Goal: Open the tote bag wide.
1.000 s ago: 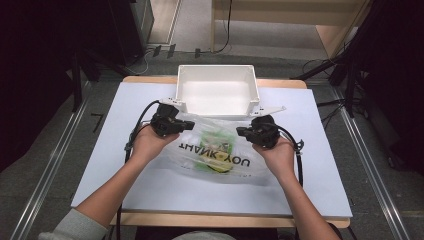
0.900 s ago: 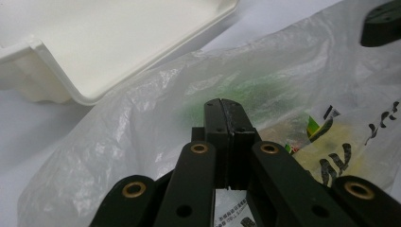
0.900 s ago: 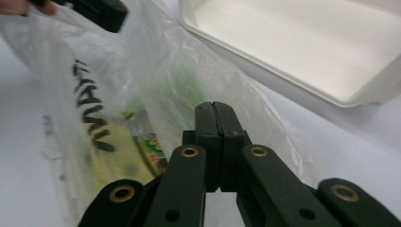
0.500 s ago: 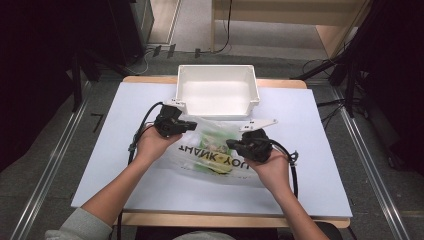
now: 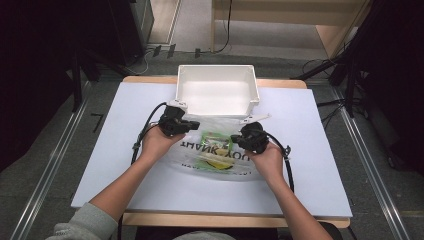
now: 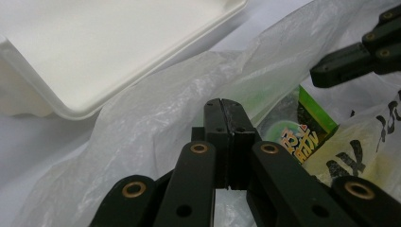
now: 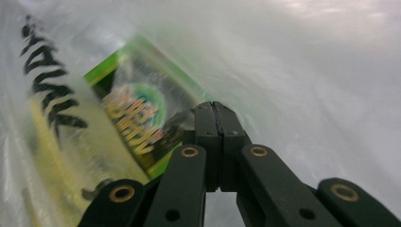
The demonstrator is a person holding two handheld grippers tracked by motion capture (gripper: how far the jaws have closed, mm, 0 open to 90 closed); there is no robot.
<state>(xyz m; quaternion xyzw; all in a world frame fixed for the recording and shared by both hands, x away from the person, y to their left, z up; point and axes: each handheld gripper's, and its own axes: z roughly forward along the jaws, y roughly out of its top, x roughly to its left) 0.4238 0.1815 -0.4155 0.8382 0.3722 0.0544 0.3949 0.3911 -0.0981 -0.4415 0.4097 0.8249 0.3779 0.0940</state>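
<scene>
On the table, the plastic bag (image 5: 215,150) lies crosswise.

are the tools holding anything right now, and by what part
Cannot be told: both the left tool and right tool are shut over the plastic bag, maybe pinching its film.

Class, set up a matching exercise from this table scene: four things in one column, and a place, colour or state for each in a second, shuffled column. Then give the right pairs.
Things:
1. white tray
2. plastic bag
3. green packet
4. left gripper

Descriptions:
A. jaws shut together
B. lies inside the bag
C. empty, at the table's far edge
D. see-through, printed with black letters

Pairs: 1-C, 2-D, 3-B, 4-A
</scene>
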